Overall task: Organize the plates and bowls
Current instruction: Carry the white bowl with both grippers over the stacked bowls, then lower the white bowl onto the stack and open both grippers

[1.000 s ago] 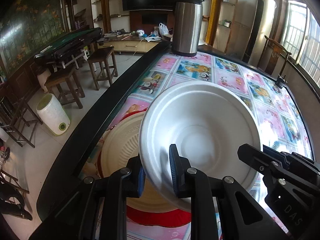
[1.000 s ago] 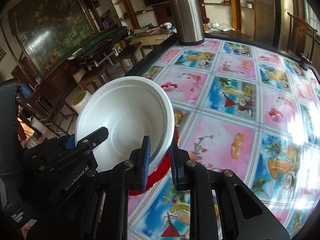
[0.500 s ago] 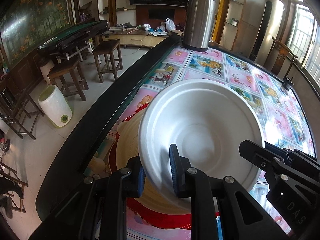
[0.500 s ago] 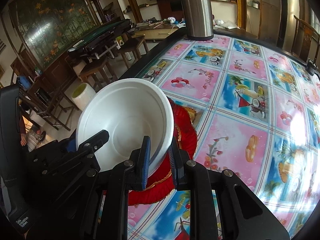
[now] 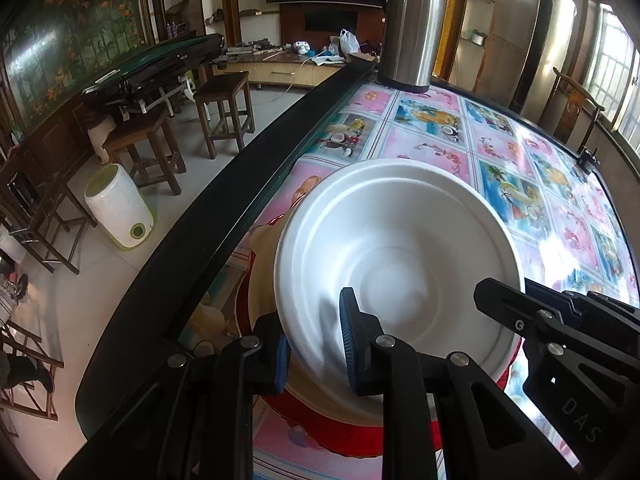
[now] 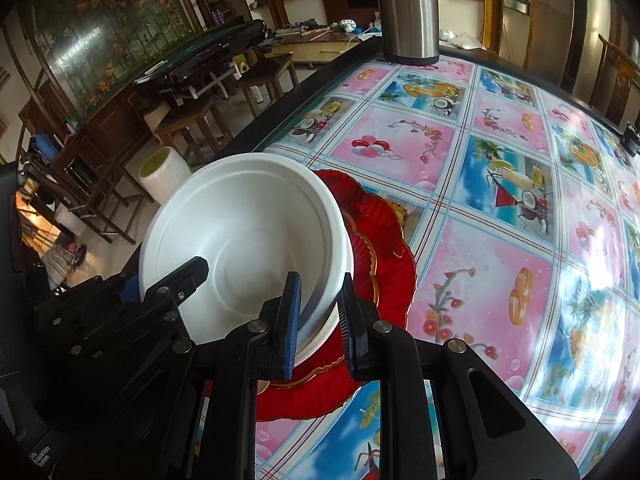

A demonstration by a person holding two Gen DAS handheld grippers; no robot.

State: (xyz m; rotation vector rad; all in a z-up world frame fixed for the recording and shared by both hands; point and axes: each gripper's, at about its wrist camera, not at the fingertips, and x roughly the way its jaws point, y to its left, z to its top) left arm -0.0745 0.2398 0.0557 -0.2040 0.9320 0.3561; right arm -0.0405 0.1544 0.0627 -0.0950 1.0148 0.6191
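While both my claws pinch the same white foam bowl (image 5: 396,256), it hangs tilted above the stack near the surface's left edge, its mouth turned back toward me. My left claw (image 5: 314,344) grips the bowl's near-left rim, one finger inside the wall and one outside; my right claw (image 6: 318,320) grips the near-right rim the same way, so each is narrowed onto the thin wall. The bowl sits straight ahead of both, between them, neither arm plainly nearer.

Directly below lies a cream plate (image 5: 262,276), and under that a red plate with a gold line (image 6: 384,248), which rests on the surface (image 6: 500,208) with its patterned cloth. I judge the coming move to be a short drop straight down, levelling the bowl so its base lands centred on the cream plate.

Counted: one bowl, two plates that I can see. Whether a second bowl nests under the held one I cannot tell. Farther off, at the far-left corner, stands one steel thermos (image 5: 412,28).
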